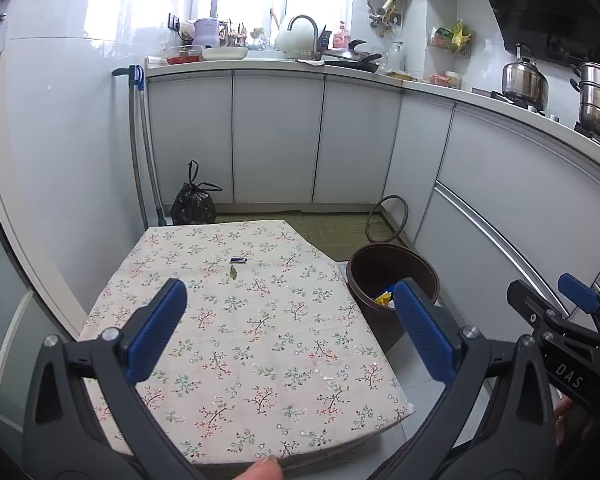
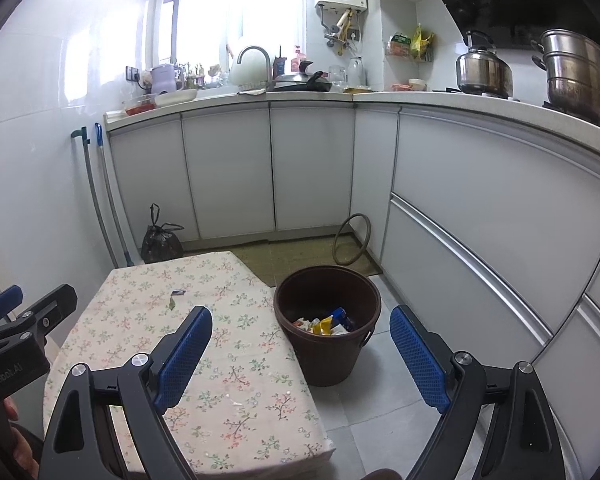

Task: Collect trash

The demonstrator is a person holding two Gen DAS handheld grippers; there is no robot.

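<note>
Trash is what remains here: a small dark blue wrapper scrap (image 1: 238, 260) and a little green leaf bit (image 1: 232, 272) lie close together, near the far edge of the low surface covered in a cream floral cloth (image 1: 260, 340). From the right side they show as the same pair, the scrap (image 2: 177, 292) just beyond the leaf (image 2: 172, 302).

Just beside the right edge of the surface stands a round dark brown plastic bin (image 2: 327, 320) on the grey tiled floor (image 2: 380, 420), with yellow, blue and white crumpled wrappers (image 2: 326, 325) in its bottom.

The left gripper (image 1: 290, 312), black-framed with blue ribbed pads, hangs above the near half of the surface with its jaws wide apart and nothing between them. The right gripper (image 2: 302, 340) is likewise spread wide and holds nothing, hovering by the near right corner of the surface, the bin seen between its fingers.

Farther back, a tied black plastic bag (image 1: 193, 204) sits on the floor against the white cabinets (image 1: 276, 136), beyond the far left corner.
</note>
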